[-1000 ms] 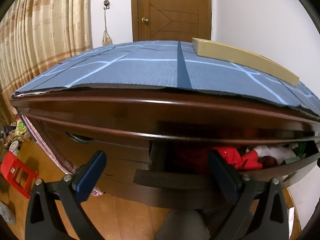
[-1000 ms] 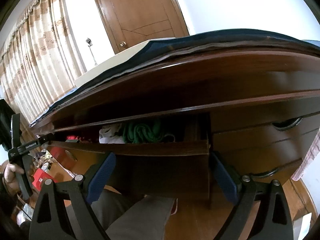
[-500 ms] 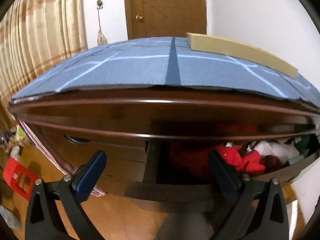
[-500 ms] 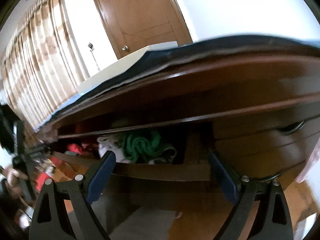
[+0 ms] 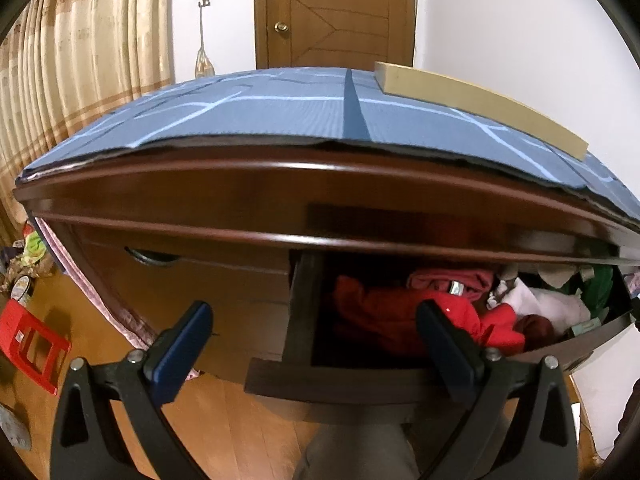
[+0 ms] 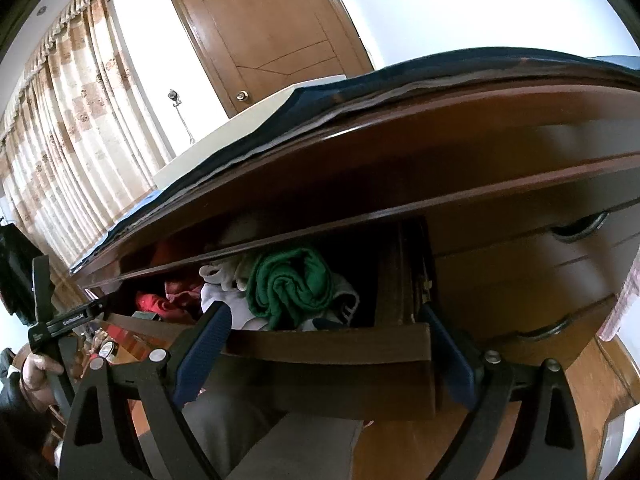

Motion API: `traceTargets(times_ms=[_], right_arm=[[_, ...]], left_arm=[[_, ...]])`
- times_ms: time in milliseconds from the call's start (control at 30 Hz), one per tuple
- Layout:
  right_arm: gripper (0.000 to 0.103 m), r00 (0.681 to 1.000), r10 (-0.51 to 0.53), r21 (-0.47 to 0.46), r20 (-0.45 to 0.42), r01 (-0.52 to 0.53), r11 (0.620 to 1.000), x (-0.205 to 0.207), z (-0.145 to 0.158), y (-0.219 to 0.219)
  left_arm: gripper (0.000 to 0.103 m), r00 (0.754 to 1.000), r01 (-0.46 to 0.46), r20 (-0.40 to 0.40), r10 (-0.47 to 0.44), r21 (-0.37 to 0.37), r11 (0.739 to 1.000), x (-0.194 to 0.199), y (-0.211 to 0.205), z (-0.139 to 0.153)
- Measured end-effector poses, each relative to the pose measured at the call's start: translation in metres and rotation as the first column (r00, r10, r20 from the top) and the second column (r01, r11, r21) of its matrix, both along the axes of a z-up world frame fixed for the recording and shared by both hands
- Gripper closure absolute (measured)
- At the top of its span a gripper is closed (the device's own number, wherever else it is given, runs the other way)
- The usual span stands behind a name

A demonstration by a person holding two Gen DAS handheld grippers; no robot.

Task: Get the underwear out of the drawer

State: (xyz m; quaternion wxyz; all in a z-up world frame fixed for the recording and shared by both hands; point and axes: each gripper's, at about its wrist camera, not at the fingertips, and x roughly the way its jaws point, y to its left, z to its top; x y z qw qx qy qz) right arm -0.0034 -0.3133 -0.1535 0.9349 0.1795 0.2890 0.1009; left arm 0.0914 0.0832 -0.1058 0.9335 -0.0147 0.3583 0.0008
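Compared with a second ago, both wrist cameras sit closer to the pulled-out drawer (image 5: 340, 384) and see deeper into it; more of the clothing inside now shows. The left gripper (image 5: 316, 348) hovers in front of the drawer's left end, its blue-padded jaws spread wide and holding nothing. The right gripper (image 6: 332, 352) is at the drawer's right end, jaws also wide apart and empty, straddling the front panel. The drawer belongs to a dark wooden dresser (image 5: 200, 200) topped with a blue patterned cloth (image 5: 260, 112); its long axis runs left to right, its open side facing the person. Inside lie crumpled red garments (image 5: 384, 320) towards the left, white underwear (image 5: 548, 304) in the middle, and a rolled green garment (image 6: 292, 284) towards the right; these bundles have no clear direction. A hand (image 6: 36, 372) grips the left tool's handle.
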Motion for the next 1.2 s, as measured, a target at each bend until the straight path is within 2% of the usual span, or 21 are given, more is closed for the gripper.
traceTargets(times_ms=[267,600,1200], right_arm=[[0.004,0.999,-0.016,-0.028,-0.046,0.014,0.999,-0.005,0.004,0.003],[0.003,0.994,-0.046,-0.05,-0.103,0.041,0.998,-0.007,0.009,0.006],[0.003,0.991,-0.045,-0.058,-0.123,0.038,0.998,0.0,0.012,0.004]], left_arm=[[0.0,0.999,0.033,-0.014,-0.032,0.074,0.997,-0.014,-0.006,0.004],[0.0,0.999,0.038,-0.031,-0.036,0.062,0.997,-0.036,-0.003,0.003],[0.0,0.999,0.04,-0.036,-0.037,0.064,0.997,-0.057,-0.001,0.001]])
